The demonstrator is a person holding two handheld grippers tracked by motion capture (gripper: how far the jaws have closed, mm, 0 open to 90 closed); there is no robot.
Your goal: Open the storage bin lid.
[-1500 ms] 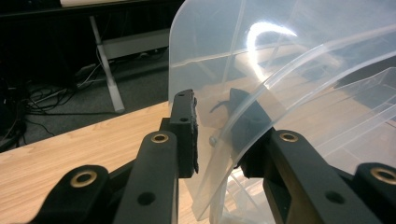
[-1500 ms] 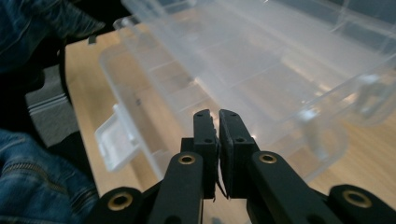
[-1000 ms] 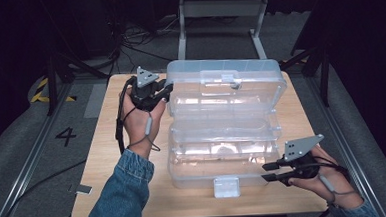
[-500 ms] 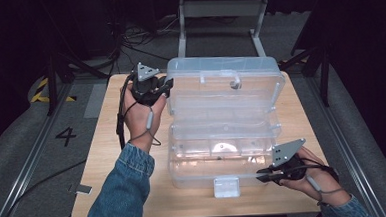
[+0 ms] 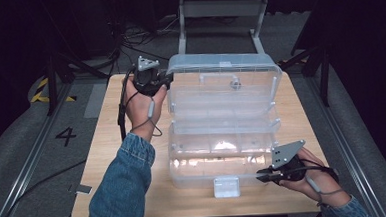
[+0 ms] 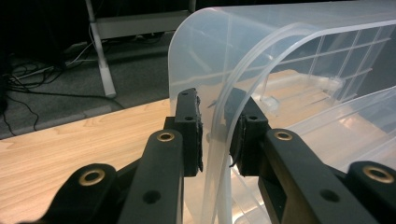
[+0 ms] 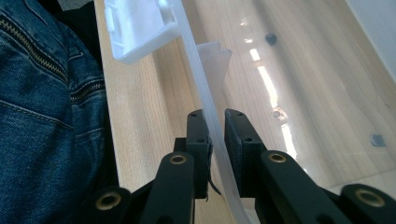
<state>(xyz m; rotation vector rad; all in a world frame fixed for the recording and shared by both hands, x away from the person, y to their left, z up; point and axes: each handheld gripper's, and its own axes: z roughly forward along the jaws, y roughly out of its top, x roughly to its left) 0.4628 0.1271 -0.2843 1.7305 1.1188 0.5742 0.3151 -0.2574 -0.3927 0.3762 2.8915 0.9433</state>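
My left gripper [image 5: 165,80] pinches the left edge of the raised lid [image 5: 225,84] of the clear plastic box [image 5: 223,142], which stands on the wooden table [image 5: 107,143]; its jaws have just been closing further, with the lid's curved rim between the pads. My right gripper [image 5: 262,175] bites the front wall of the box's base [image 5: 219,164] at its right corner, pressed onto that thin wall.

The box sits right of the table's middle, lid tilted up and back, its white latch [image 5: 226,187] hanging toward the near edge. Bare wood lies open to the left of the box, beside my left sleeve [image 5: 122,187]; to the right only a narrow strip remains before the table edge, and my right hand hangs close to the near right corner.

The left gripper view shows the lid's rim [image 6: 219,140] bending between my pads, and floor cables beyond the table edge. The right gripper view shows the wall [image 7: 212,126] running straight between the pads up to the latch [image 7: 137,28], denim on one side, the base's inside on the other.
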